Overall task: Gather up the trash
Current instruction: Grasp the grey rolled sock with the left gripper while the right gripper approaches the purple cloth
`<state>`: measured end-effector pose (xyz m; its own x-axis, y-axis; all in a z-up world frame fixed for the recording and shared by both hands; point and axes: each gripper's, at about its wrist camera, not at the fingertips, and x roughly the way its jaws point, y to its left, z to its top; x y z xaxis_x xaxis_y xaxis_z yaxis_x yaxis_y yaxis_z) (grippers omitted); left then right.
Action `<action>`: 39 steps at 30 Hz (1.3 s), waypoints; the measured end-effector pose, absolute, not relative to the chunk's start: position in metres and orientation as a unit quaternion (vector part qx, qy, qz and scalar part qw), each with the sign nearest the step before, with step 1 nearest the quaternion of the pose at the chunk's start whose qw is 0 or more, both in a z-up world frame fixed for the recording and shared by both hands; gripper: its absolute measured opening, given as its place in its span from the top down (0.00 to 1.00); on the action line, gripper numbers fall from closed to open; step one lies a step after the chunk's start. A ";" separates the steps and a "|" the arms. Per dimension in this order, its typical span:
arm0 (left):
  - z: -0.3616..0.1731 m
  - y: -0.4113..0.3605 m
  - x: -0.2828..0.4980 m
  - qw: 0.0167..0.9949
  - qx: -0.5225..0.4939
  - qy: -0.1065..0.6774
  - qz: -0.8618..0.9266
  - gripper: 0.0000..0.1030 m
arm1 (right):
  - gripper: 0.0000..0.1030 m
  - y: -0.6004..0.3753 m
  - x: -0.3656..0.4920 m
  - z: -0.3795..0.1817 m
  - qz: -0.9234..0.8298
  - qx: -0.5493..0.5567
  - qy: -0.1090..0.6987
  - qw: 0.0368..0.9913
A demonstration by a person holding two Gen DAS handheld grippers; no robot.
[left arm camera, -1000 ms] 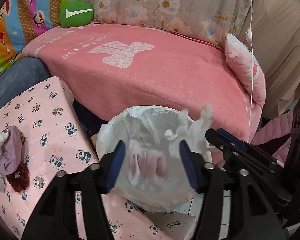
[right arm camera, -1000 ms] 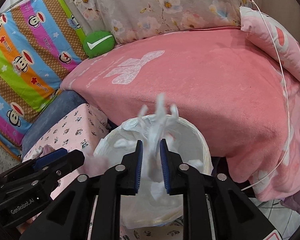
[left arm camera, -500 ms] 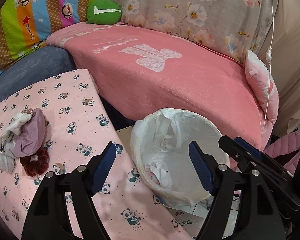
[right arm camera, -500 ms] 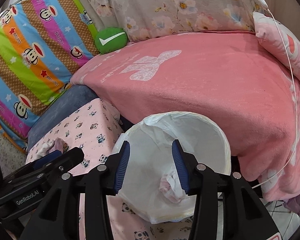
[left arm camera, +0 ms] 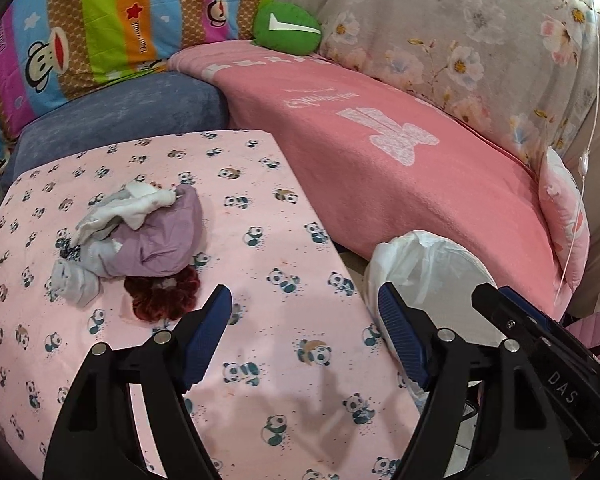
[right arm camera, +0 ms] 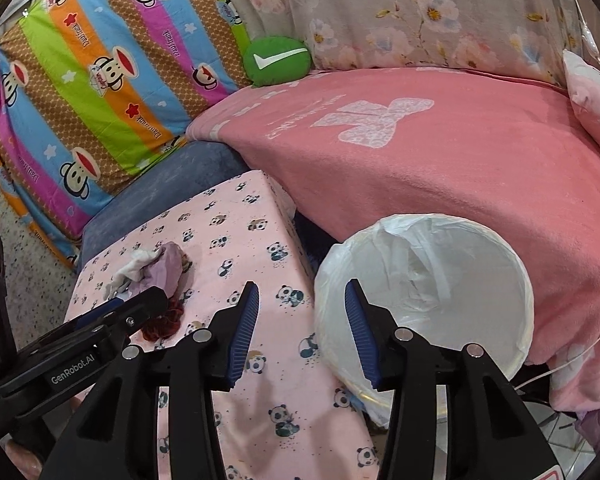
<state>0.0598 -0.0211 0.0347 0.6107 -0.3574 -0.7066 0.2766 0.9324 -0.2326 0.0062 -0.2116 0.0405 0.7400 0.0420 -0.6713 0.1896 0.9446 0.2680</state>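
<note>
A pile of trash lies on the panda-print table point(left arm camera: 284, 360): a crumpled purple wrapper point(left arm camera: 160, 240), white tissue wads point(left arm camera: 136, 200) and a dark red scrunchie point(left arm camera: 162, 298). My left gripper point(left arm camera: 304, 304) hangs open and empty over the table, right of the pile. In the right wrist view the same purple wrapper point(right arm camera: 168, 268) sits far left, and my right gripper point(right arm camera: 298, 292) stands open with nothing between its fingers, over the table's right edge. The white-lined trash bin point(right arm camera: 424, 292) stands to the right of the table point(right arm camera: 260, 432), also the bin point(left arm camera: 428, 268) in the left view.
A pink blanket point(left arm camera: 400, 168) covers the sofa behind the table and bin. A green cushion point(left arm camera: 286, 28), a striped monkey-print cover point(right arm camera: 100, 80) and a blue seat pad point(left arm camera: 112, 120) lie at the back. A white cable point(left arm camera: 584, 156) hangs at right.
Both grippers let their tissue drop into the bin and opened. Both then swung left, from over the bin to over the panda-print table, bringing the trash pile nearer.
</note>
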 end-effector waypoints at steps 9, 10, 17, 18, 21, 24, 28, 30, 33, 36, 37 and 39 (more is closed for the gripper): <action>0.023 0.048 0.060 0.906 -0.057 0.405 -0.106 0.24 | 0.55 -0.163 0.017 0.044 -0.010 0.149 0.366 0.918; 0.021 0.055 0.059 0.907 -0.058 0.405 -0.098 0.22 | 0.54 -0.157 0.018 0.043 -0.007 0.146 0.367 0.919; 0.004 0.101 0.063 0.905 -0.074 0.414 -0.060 0.17 | 0.52 -0.120 0.033 0.037 0.014 0.129 0.383 0.914; 0.002 0.107 0.065 0.905 -0.078 0.415 -0.055 0.16 | 0.52 -0.116 0.034 0.036 0.016 0.128 0.385 0.914; -0.005 0.122 0.068 0.903 -0.085 0.420 -0.041 0.14 | 0.51 -0.103 0.042 0.031 0.024 0.123 0.391 0.912; -0.014 0.137 0.075 0.898 -0.100 0.428 -0.028 0.14 | 0.51 -0.089 0.054 0.024 0.034 0.120 0.400 0.908; -0.024 0.155 0.086 0.891 -0.118 0.438 -0.013 0.14 | 0.51 -0.075 0.073 0.014 0.046 0.121 0.412 0.902; -0.027 0.162 0.092 0.889 -0.124 0.441 -0.008 0.14 | 0.51 -0.068 0.085 0.008 0.052 0.127 0.421 0.897; -0.032 0.170 0.103 0.885 -0.137 0.445 -0.006 0.14 | 0.51 -0.060 0.101 0.000 0.058 0.134 0.430 0.891; -0.038 0.175 0.115 0.882 -0.144 0.449 -0.005 0.14 | 0.51 -0.050 0.120 -0.008 0.063 0.138 0.439 0.886; -0.040 0.176 0.118 0.881 -0.146 0.451 -0.006 0.14 | 0.51 -0.048 0.125 -0.010 0.064 0.139 0.441 0.884; -0.044 0.179 0.125 0.878 -0.152 0.453 -0.007 0.14 | 0.51 -0.043 0.136 -0.014 0.065 0.142 0.446 0.881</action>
<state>0.1247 0.1791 -0.0441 0.5893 -0.1492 -0.7940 -0.1254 0.9540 -0.2723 0.1359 -0.0429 -0.0145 0.5944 0.2412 -0.7672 0.0118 0.9512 0.3082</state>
